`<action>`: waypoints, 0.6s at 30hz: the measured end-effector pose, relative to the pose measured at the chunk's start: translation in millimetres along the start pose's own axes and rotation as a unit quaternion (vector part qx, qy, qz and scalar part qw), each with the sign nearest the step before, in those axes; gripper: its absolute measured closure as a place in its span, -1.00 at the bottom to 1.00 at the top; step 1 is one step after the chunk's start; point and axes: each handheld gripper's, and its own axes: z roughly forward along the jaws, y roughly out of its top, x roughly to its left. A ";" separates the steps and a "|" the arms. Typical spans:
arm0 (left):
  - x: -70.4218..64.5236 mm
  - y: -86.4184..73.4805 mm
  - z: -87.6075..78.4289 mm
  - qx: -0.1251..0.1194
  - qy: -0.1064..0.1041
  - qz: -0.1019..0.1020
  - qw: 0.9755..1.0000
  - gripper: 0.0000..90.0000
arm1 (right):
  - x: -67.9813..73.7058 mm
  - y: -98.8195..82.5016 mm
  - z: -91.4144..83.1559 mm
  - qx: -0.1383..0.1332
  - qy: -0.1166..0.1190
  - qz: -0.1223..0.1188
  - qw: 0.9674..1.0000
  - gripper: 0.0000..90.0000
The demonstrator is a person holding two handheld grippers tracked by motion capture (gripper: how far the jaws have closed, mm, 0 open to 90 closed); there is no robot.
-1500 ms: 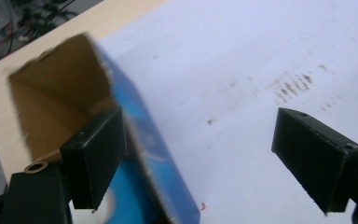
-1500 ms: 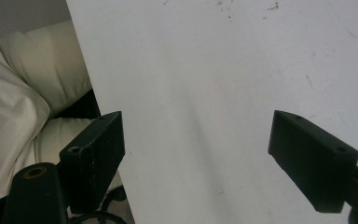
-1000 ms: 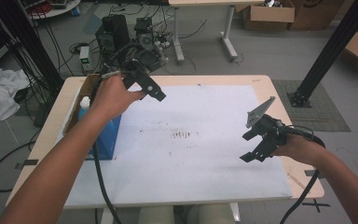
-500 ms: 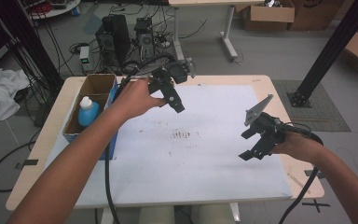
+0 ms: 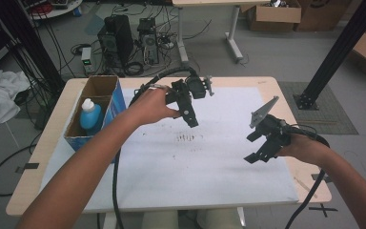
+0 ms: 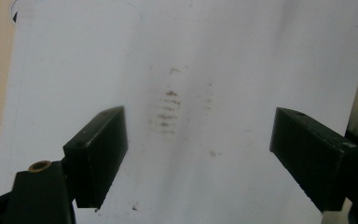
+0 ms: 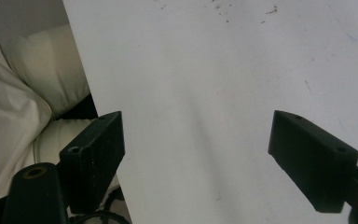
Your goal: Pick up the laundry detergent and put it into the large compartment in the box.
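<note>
My left gripper [image 5: 191, 119] hangs above the far middle of the white sheet [image 5: 195, 181], pointing down at it. In the left gripper view its jaws [image 6: 198, 154] stand wide apart with nothing between them, over a patch of brown smudges [image 6: 168, 109]. They have just been closing slightly. My right gripper [image 5: 250, 149] hovers over the sheet's right side, open. The right gripper view shows its jaws [image 7: 196, 154] empty above the sheet's near edge.
An open cardboard box [image 5: 106, 85] with a blue side stands at the table's left and holds a blue bottle [image 5: 90, 117] with a white cap. Wooden table margins [image 5: 43, 157] frame the sheet. Computers, cables and a black post stand on the floor beyond.
My left hand has swung right from above the box to the sheet's far middle and dropped a little. The right hand has stayed put.
</note>
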 end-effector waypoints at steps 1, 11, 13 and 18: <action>-0.5 0.9 1.3 0.002 -0.003 0.005 1.000 -0.56 | -0.2 -0.1 0.6 -0.001 0.001 -0.002 1.000 -0.59; -1.3 3.0 9.5 0.005 -0.011 0.006 1.000 -0.55 | -0.6 -1.9 0.9 0.000 0.002 0.001 1.000 -0.59; -1.4 2.8 9.1 0.004 -0.010 0.004 1.000 -0.55 | -0.2 -2.1 0.8 0.001 0.002 0.002 1.000 -0.59; -0.5 1.1 7.6 -0.003 -0.012 0.001 1.000 -0.55 | -0.4 -1.8 1.2 0.000 0.001 -0.001 1.000 -0.59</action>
